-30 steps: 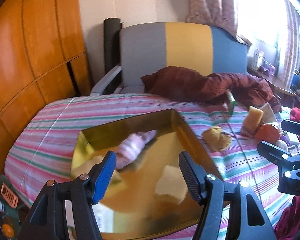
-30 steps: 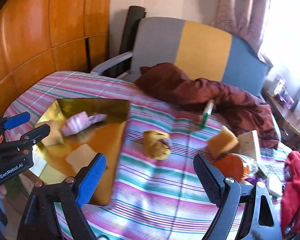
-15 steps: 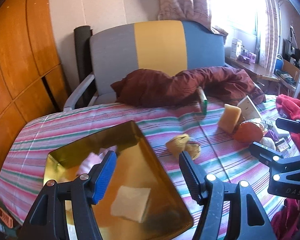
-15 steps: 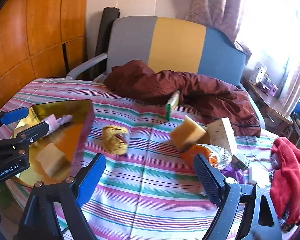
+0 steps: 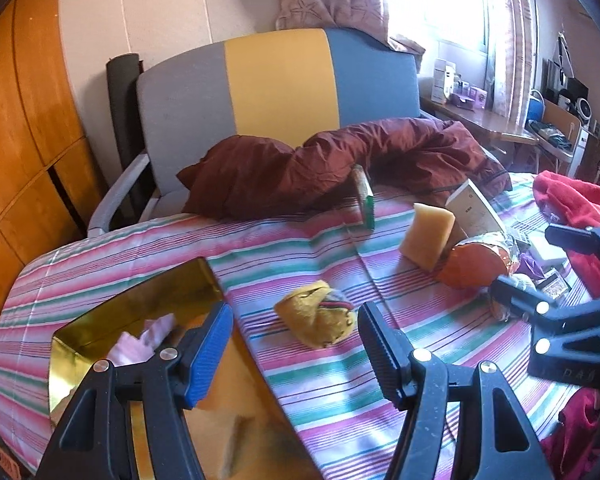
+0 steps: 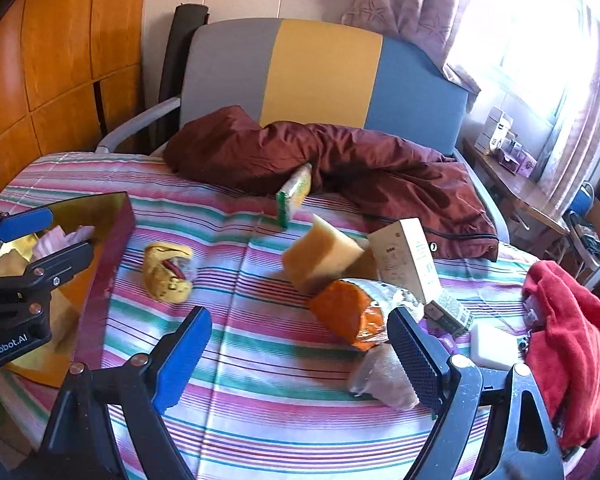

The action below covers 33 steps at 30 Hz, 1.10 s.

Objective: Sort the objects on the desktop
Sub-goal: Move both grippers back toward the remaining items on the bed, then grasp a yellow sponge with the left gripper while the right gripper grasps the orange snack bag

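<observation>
1. While both hands are hovering over the striped cloth [image 6: 260, 380], the left gripper [image 5: 296, 344] and right gripper [image 6: 300, 352] are standing with jaws apart and empty.
2. Judging by the layout, loose items are waiting for the gold tray [image 5: 148, 300]: a crumpled yellow wrapper [image 5: 316, 320] just beside it, then a sponge [image 6: 320, 256], an orange packet [image 6: 348, 312] and a white box [image 6: 404, 260] clustered near the right gripper.
3. Picking well is meaning approaching one item squarely, closing across its narrow side, avoiding neighbours.
4. Tray contents are staying partly hidden behind the left jaws; something pink [image 5: 140, 344] is showing, unidentifiable.
</observation>
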Available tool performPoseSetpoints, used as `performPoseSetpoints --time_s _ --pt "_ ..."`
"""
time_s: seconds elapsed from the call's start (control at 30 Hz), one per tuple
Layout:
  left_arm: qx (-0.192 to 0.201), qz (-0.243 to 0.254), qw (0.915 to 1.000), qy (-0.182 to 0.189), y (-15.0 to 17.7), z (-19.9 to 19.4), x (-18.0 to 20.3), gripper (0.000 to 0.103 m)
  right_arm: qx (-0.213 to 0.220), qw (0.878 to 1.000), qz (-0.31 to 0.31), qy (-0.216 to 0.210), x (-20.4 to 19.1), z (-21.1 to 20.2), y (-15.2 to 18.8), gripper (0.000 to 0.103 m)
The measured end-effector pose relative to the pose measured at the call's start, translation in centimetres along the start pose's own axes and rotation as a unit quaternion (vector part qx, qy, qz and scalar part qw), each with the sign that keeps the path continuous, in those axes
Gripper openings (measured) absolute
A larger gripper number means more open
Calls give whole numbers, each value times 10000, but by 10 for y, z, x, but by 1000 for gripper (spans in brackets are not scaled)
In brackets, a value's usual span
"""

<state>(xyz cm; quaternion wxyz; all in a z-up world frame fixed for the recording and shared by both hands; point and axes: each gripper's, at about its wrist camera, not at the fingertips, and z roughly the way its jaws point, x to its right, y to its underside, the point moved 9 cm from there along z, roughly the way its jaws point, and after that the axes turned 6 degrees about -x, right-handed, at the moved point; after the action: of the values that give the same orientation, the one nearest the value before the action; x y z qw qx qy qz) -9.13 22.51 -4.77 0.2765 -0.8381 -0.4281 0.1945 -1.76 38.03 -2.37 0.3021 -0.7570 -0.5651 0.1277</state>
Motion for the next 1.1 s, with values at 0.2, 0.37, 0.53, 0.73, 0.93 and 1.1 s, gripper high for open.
performPoseSetpoints --time_s 0.2,0.37,0.53,0.73,0.93,1.1 --pt "-136 141 9991 365 -9 18 27 66 5 9991 429 18 56 16 -2 88" --pt "-382 47 9947 958 -19 41 54 66 -89 9967 770 -246 94 39 13 82" --pt "-444 359 9905 1254 -35 64 86 67 -153 9894 1270 -686 116 58 24 84" --pt "-705 563 9767 1947 -54 101 124 82 -96 9843 1318 -1174 104 69 17 95" --pt "-840 700 9676 2275 -68 132 141 82 -164 9859 1102 -1251 89 85 15 98" --pt "-1015 623 9565 2663 -72 153 150 82 -200 9890 971 -1096 86 99 14 98"
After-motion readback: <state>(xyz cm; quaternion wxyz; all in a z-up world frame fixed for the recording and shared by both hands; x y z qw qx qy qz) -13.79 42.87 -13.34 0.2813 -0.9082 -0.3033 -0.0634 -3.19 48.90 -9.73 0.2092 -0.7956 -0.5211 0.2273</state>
